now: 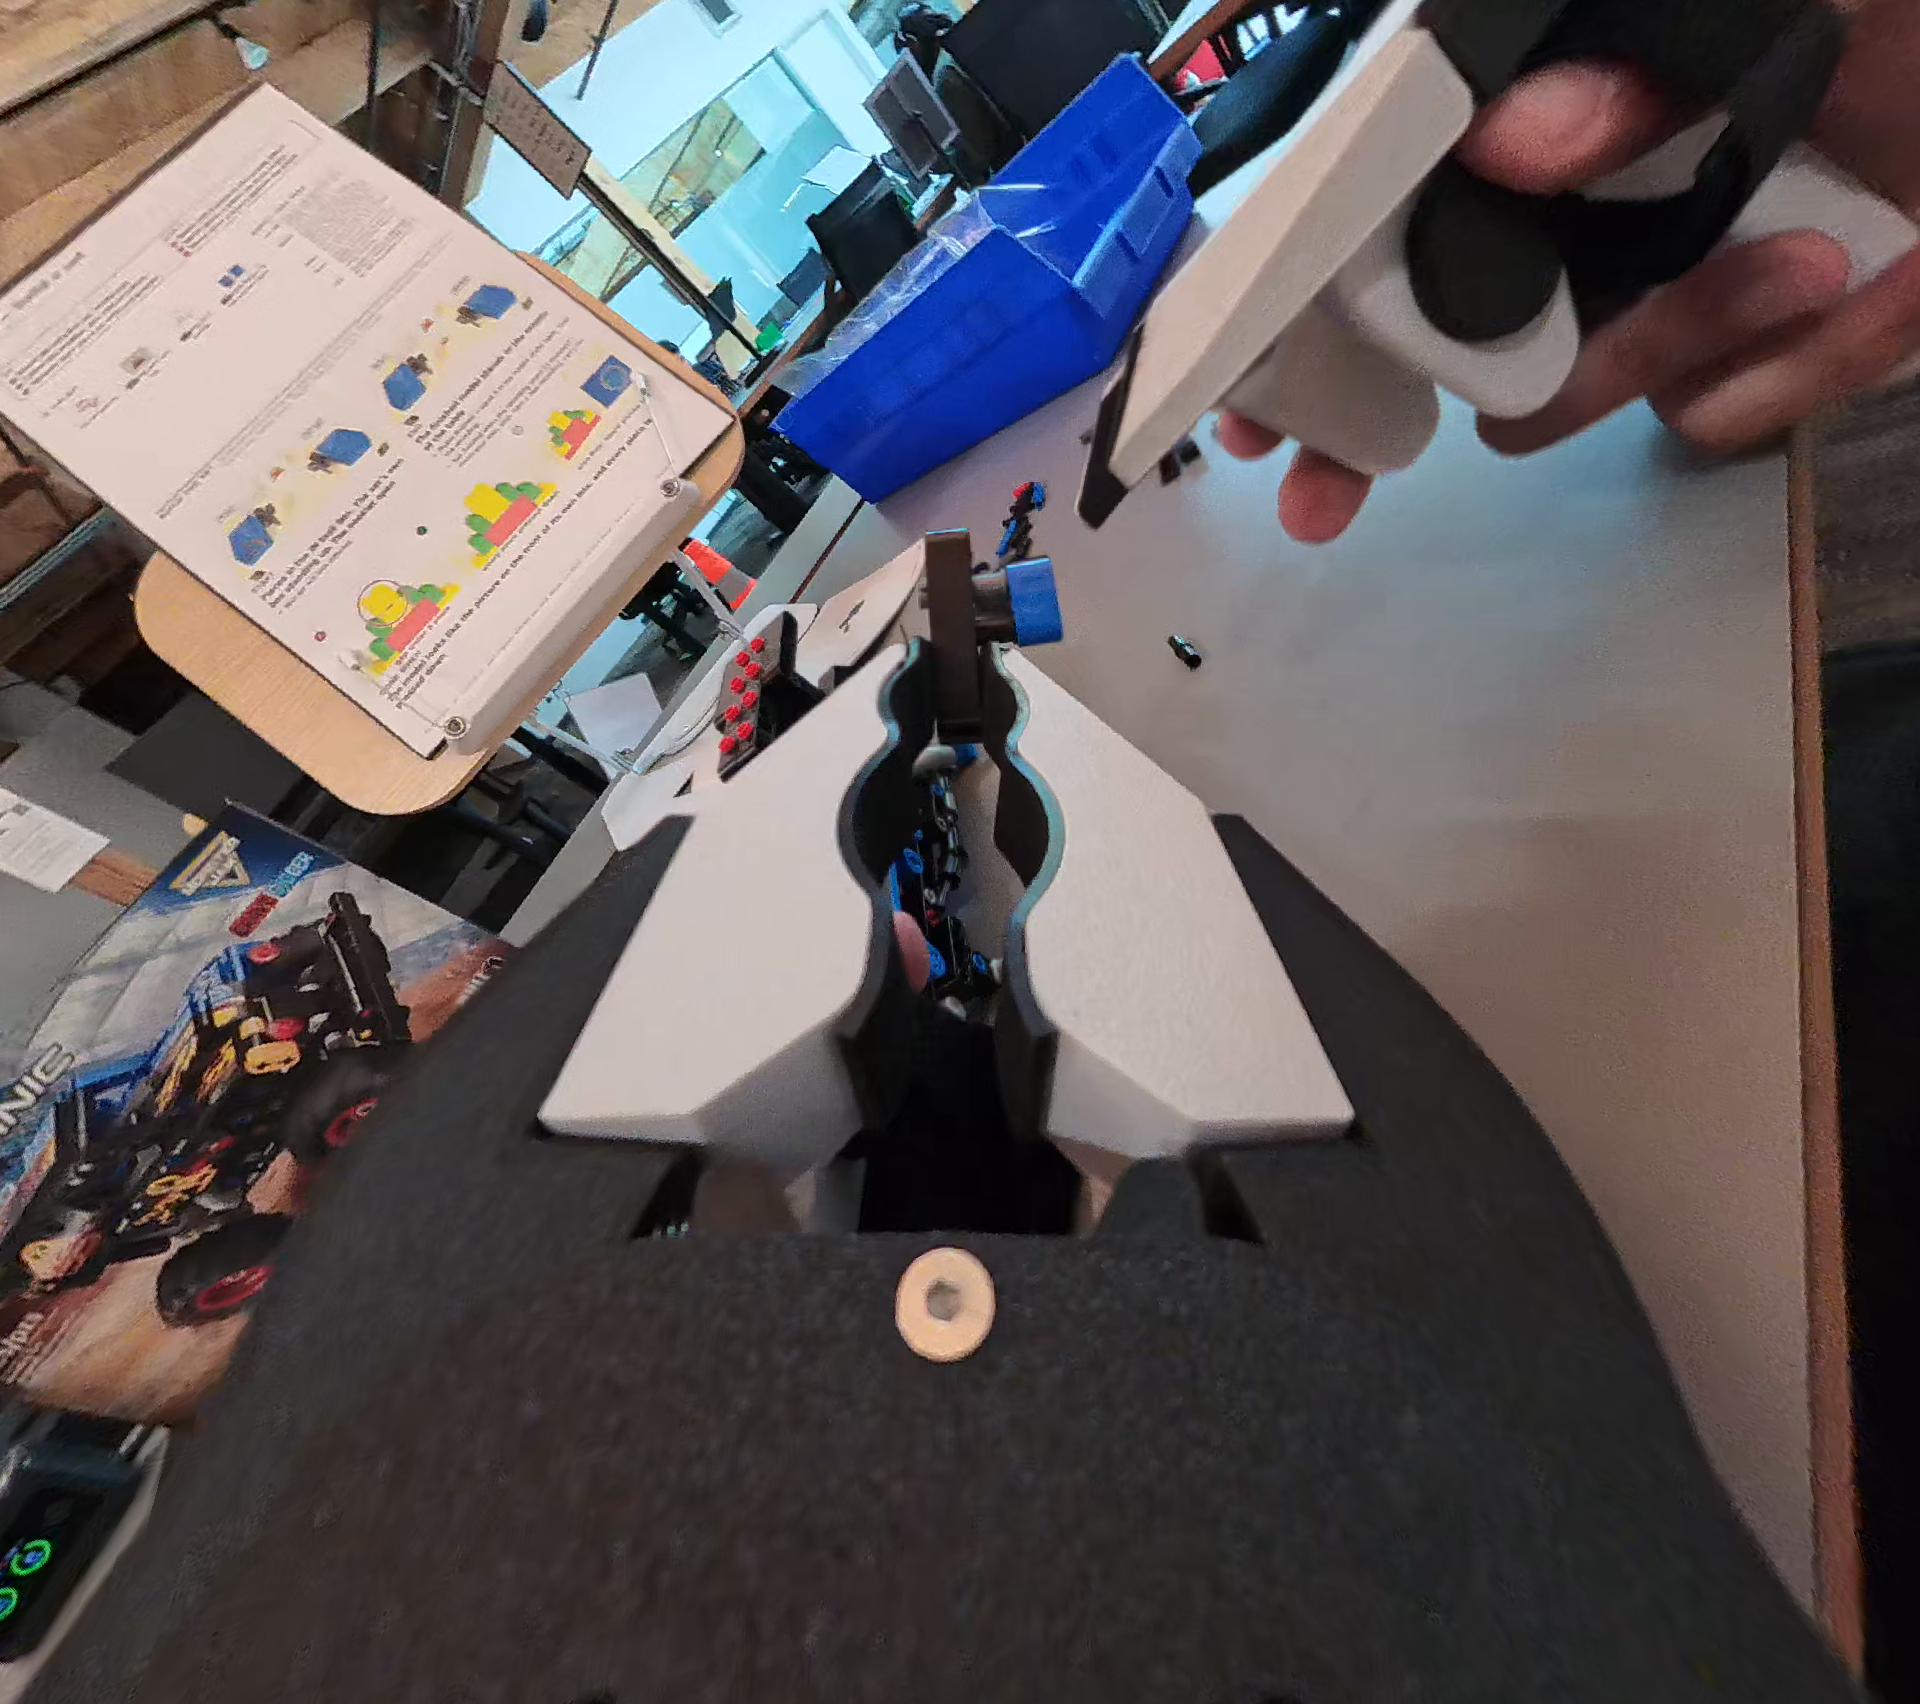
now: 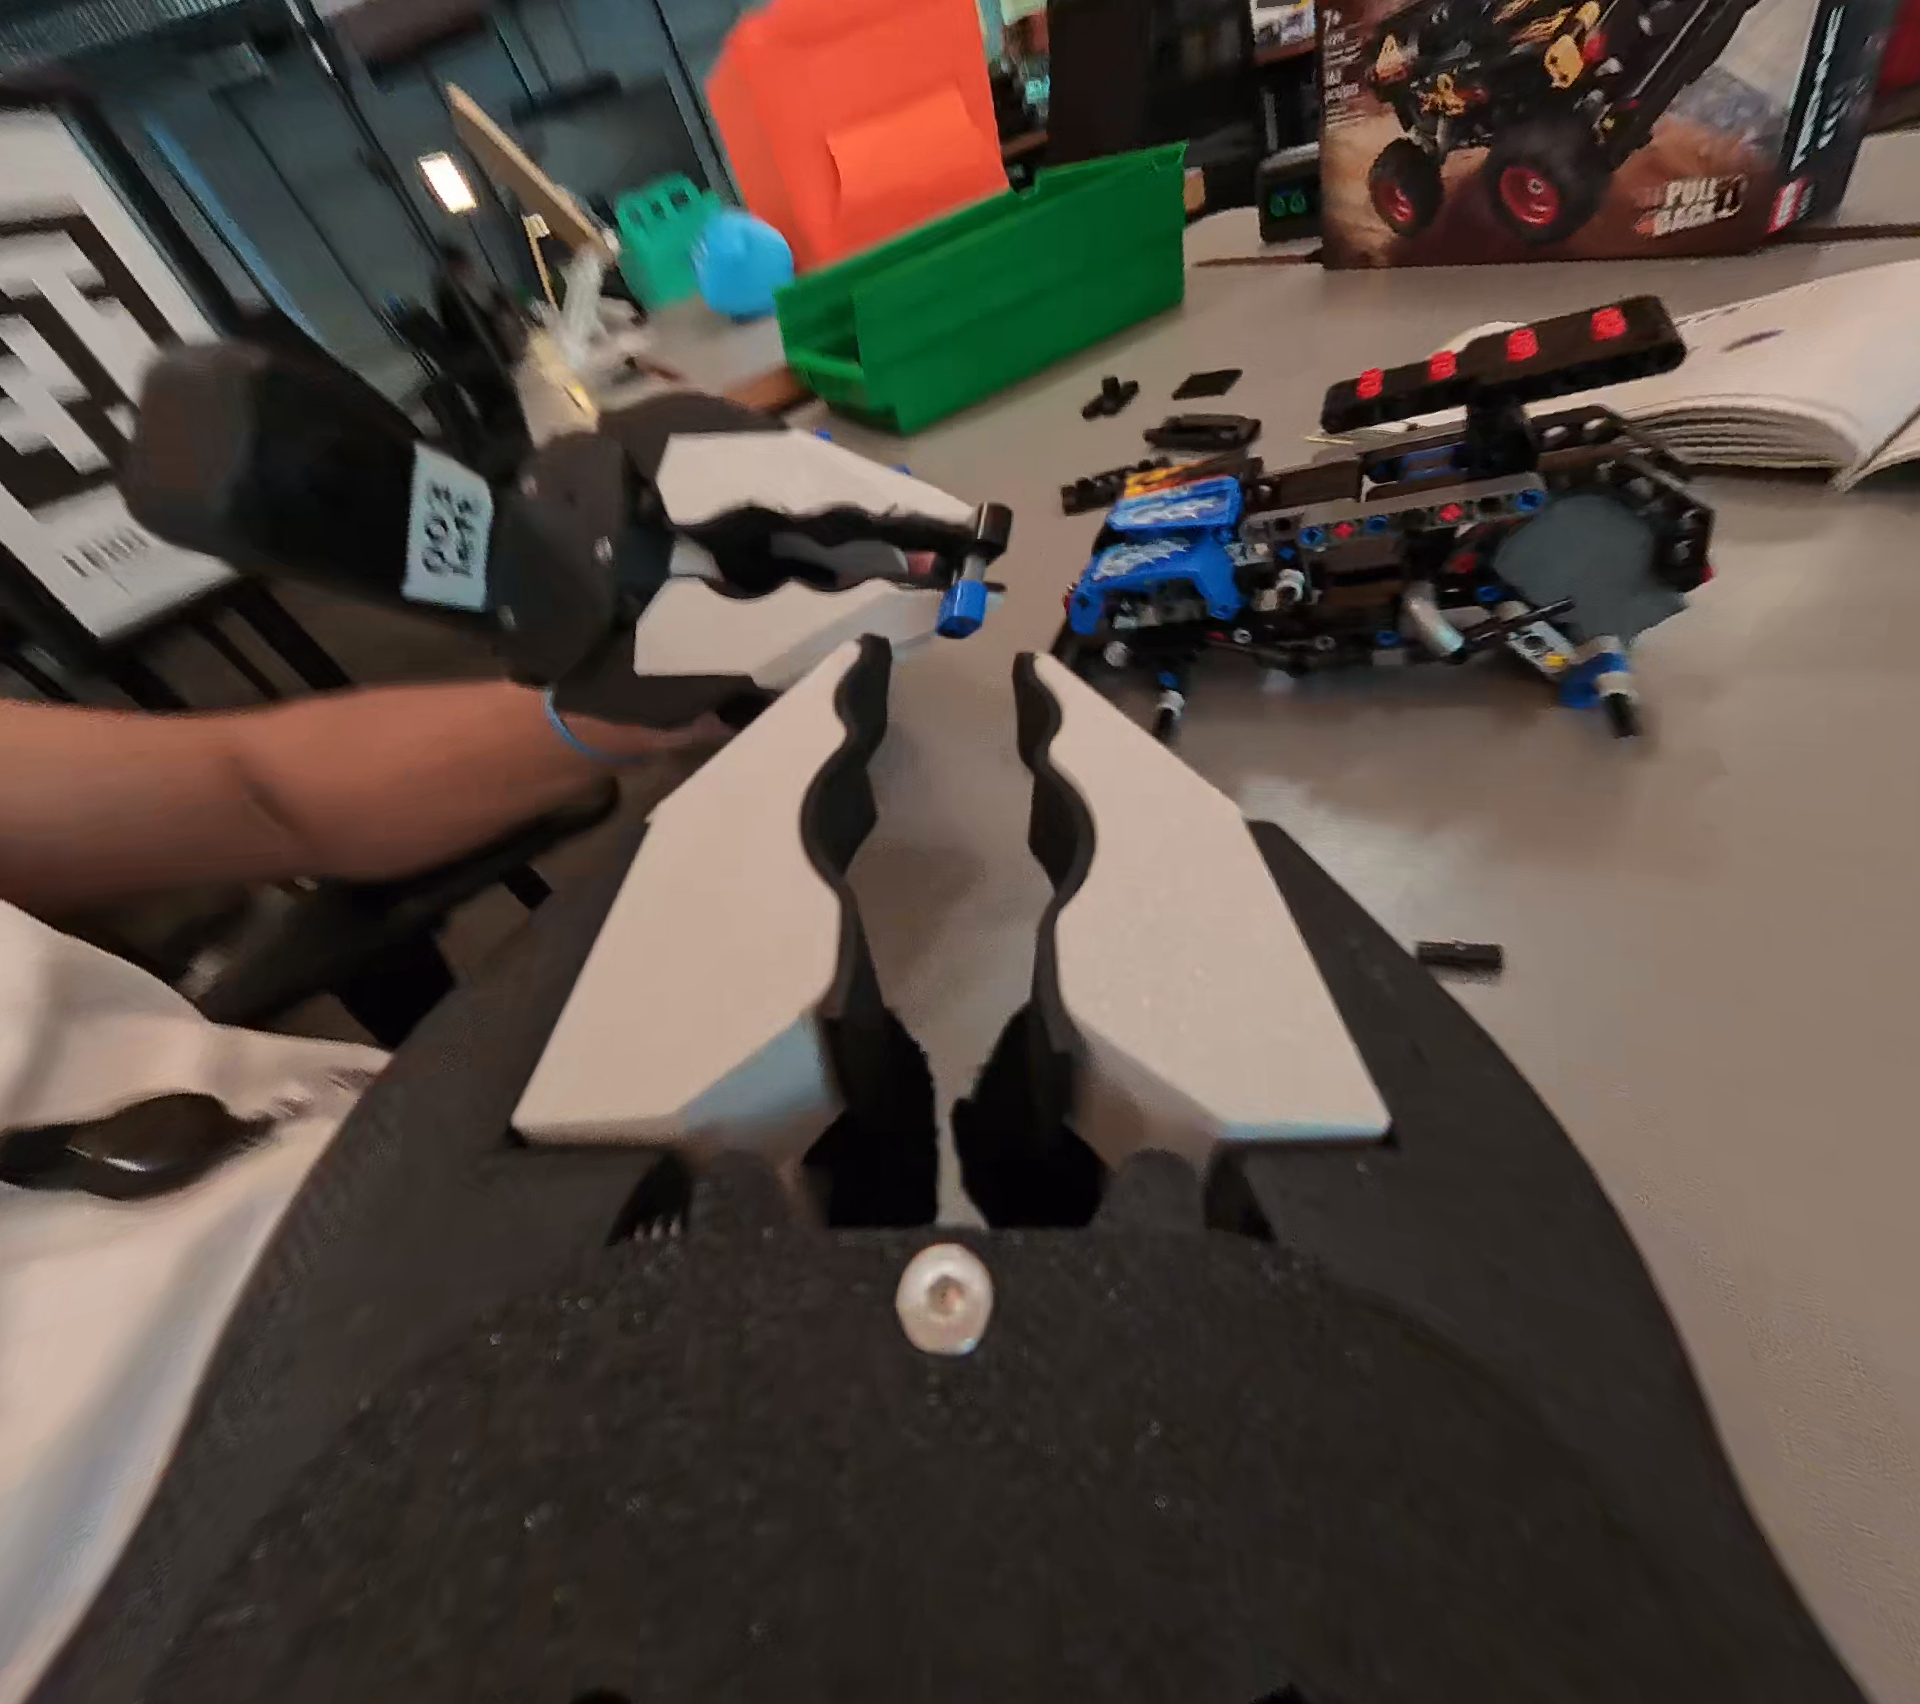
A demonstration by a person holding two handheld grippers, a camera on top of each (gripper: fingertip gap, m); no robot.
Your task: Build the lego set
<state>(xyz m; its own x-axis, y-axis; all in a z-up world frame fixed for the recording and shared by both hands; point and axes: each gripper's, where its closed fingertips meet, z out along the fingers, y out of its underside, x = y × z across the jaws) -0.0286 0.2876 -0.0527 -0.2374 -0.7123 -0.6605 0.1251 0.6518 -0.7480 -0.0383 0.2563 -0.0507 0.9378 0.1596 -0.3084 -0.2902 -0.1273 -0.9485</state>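
My left gripper (image 1: pixel 954 678) is shut on a small black lego beam (image 1: pixel 951 615) that carries a grey axle with a blue bush (image 1: pixel 1035 601), held above the table. It also shows in the right wrist view (image 2: pixel 951 558), to the left of the partly built black and blue truck chassis (image 2: pixel 1382 574). A black beam with red pins (image 2: pixel 1507 355) stands on top of the chassis. My right gripper (image 2: pixel 951 667) is open and empty, pointing between the held piece and the chassis. In the left wrist view a hand holds it at the upper right (image 1: pixel 1299 283).
A loose black pin (image 2: pixel 1460 953) lies to the right of my right gripper, and several small black parts (image 2: pixel 1195 428) lie behind the chassis. A green bin (image 2: pixel 987 293), the set's box (image 2: pixel 1579 44) and an open booklet (image 2: pixel 1766 397) stand farther back. A blue bin (image 1: pixel 997 304) and an instruction board (image 1: pixel 343 428) show in the left wrist view. Less than 4 cm separates the two grippers' tips.
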